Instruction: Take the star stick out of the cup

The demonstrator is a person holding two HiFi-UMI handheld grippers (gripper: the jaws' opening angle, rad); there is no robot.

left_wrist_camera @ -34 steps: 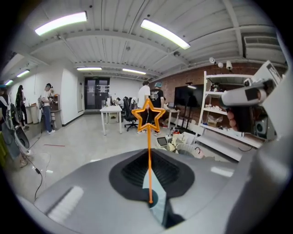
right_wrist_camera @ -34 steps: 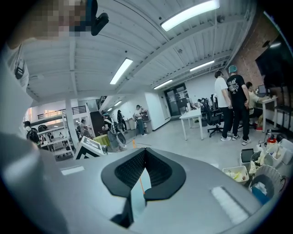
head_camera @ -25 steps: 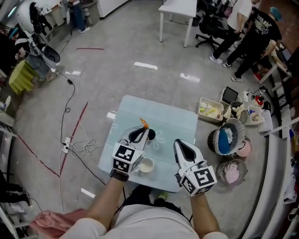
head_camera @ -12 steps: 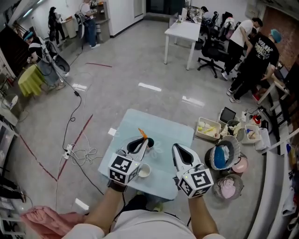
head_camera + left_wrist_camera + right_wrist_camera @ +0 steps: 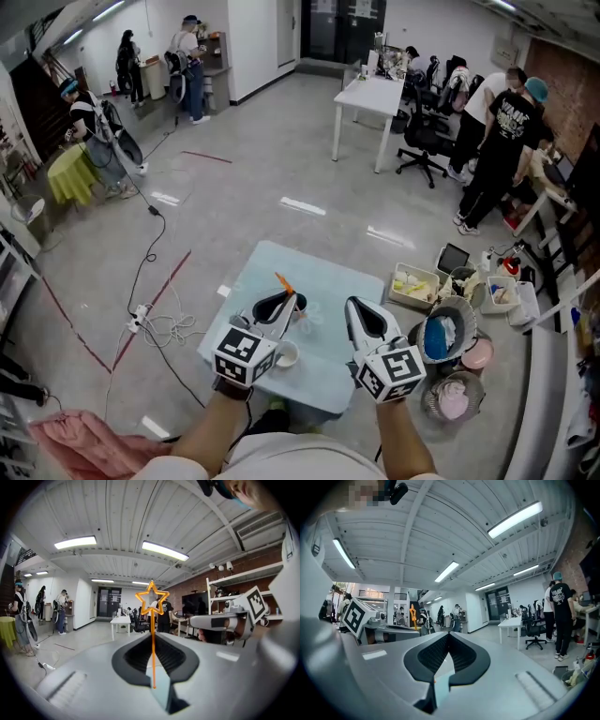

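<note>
A thin orange star stick (image 5: 284,283) stands up from my left gripper (image 5: 286,302), which is shut on its lower end. In the left gripper view the stick (image 5: 152,634) rises straight between the closed jaws, its star outline against the ceiling. The white cup (image 5: 286,354) sits on the pale blue table (image 5: 328,277), under and just right of the left gripper, and the stick is clear of it. My right gripper (image 5: 353,305) hovers beside it, shut and holding nothing (image 5: 449,635). From the right gripper view the stick (image 5: 412,613) shows at the left.
Bowls, a blue-filled basket (image 5: 448,333) and trays lie on the floor right of the table. White cables (image 5: 159,319) trail on the floor at the left, and a pink cloth (image 5: 70,445) lies near my feet. A white desk (image 5: 375,94), chairs and people stand farther off.
The head view has tilted up, showing more of the room. Both grippers keep their places over the table, and the left one still holds the stick above the cup.
</note>
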